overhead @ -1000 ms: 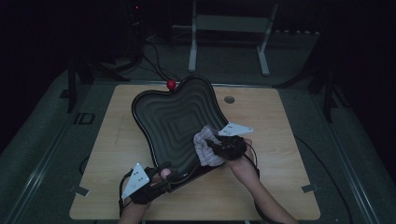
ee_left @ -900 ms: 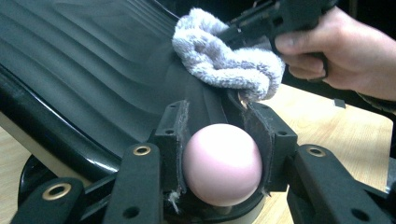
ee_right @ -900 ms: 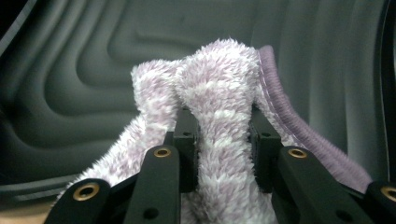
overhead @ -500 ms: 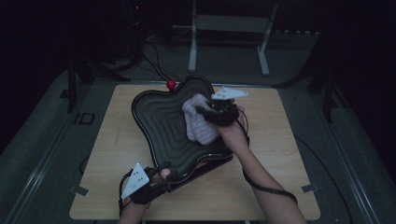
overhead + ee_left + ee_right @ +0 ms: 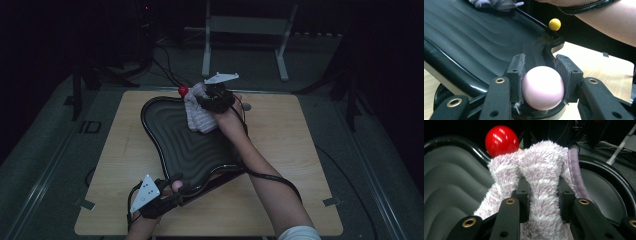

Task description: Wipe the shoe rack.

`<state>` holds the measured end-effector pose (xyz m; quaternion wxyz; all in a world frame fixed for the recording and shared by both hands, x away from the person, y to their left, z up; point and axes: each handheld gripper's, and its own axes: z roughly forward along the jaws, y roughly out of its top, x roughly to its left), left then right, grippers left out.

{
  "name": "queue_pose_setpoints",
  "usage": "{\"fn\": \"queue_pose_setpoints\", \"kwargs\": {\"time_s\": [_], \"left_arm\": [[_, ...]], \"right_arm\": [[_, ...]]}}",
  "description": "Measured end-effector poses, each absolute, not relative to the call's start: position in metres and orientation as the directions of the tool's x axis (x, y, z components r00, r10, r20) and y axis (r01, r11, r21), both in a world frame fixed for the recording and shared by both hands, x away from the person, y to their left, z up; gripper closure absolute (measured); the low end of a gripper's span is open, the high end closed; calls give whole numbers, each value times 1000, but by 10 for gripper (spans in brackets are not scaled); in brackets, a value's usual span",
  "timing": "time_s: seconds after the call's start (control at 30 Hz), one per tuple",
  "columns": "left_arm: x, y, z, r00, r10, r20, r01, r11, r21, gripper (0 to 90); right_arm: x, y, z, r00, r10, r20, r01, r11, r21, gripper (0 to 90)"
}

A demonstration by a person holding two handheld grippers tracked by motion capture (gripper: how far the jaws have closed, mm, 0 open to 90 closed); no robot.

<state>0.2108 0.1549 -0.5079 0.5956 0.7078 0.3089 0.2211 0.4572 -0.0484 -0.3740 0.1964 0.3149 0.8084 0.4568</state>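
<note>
Table of pale wood carries everything here, and the black ridged tray lies across its middle, running from the near left edge toward the far edge. Judging by how things lie, the work in hand is wiping that tray with the fuzzy sock: the wipe looks well under way, since the cloth is at the tray's far end, but nothing in the pictures shows which ridges are already clean, so how much is left cannot be told. The tray holds nothing loose; only the sock rests on its far part, striped lilac and white, bunched up.

The right gripper is clamped on the sock, its jaws squeezing a fold of the pile between them, as the right gripper view shows. The left gripper steadies the tray at the near left edge of the table, jaws closed on a pale pink knob at the tray's rim. A red knob stands at the far rim just beside the sock, and a yellow knob at another corner.
</note>
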Motion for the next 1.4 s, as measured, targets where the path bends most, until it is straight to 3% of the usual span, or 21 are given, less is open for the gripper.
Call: {"fn": "queue_pose_setpoints", "kwargs": {"time_s": [0.4,1.4], "left_arm": [[211,154,-508,708,704,-54,174,-100,980,599],[210,154,-508,704,708,-57,178,-98,979,599]], "right_arm": [[427,-80,-398,-723,691,3,355,369,859,699],[329,-125,-453,-757,653,-39,333,435,837,700]]}}
